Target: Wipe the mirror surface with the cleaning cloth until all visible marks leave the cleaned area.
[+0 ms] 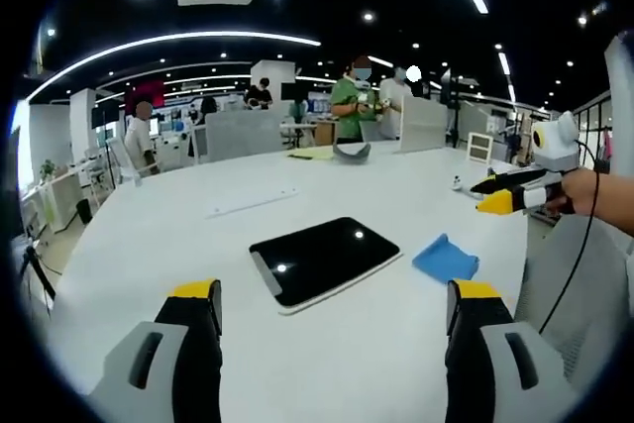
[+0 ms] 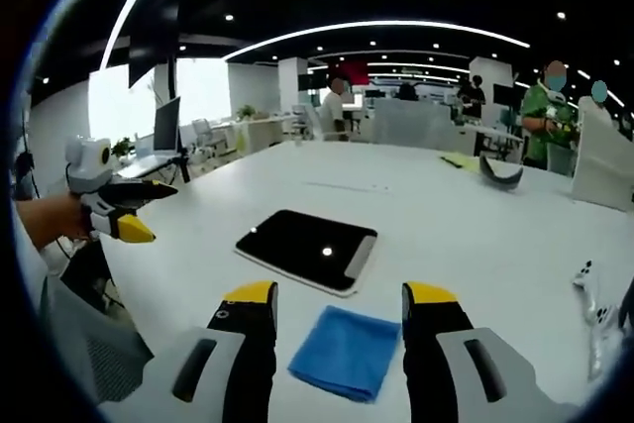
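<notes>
My right tongs (image 2: 339, 306) spread apart above the blue cloth (image 2: 344, 352), left tongs (image 1: 332, 302) apart too, dark mirror (image 1: 323, 260) flat on the white bench (image 1: 149, 235), cloth just beside it

Rt-edge white item (image 2: 591, 289) unidentifiable.

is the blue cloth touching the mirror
Apart. In the left gripper view a strip of bare white table separates the blue cloth from the mirror; the right gripper view shows the same gap.
</notes>
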A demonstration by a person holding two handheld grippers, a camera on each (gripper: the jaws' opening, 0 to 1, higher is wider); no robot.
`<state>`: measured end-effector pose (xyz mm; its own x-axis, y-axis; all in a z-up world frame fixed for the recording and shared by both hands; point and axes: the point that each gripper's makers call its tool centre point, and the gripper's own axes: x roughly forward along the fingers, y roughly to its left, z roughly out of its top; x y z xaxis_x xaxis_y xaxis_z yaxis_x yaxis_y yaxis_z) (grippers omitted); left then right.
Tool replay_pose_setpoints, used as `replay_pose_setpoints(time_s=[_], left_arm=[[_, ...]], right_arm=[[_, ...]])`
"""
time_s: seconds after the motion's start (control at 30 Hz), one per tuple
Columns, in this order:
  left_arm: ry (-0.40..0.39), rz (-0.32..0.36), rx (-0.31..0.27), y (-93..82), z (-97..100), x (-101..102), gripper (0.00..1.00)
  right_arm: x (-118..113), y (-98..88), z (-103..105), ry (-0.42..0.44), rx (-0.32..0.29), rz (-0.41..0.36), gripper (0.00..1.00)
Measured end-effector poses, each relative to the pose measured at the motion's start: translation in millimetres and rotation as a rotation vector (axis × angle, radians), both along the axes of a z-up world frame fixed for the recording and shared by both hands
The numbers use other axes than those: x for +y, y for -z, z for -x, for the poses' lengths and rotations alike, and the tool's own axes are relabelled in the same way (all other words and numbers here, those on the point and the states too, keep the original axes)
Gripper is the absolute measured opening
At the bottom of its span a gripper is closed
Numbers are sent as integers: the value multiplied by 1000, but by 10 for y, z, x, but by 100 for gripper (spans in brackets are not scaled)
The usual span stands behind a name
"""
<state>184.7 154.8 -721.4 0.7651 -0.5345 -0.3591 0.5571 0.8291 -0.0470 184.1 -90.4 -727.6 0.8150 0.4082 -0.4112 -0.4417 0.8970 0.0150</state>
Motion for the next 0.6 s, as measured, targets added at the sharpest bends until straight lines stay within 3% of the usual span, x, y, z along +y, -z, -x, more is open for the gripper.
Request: replay_pose_setpoints(time_s=[0.13,0.23,0.4,0.6], left_arm=[[-68,-42,4,-61,125,95,94],[-106,-40,-5,-132,158,141,94],[-99,-40,-5,-106,200,109,94],[-80,-30,5,-47,208,133,94]], right_arm=[[-22,106,-25,-54,11,-3,47],[-79,285,-19,-69,62,1,45],[-113,508,31,-86,112,28,43],[-96,576,19,-66,127,41,39]])
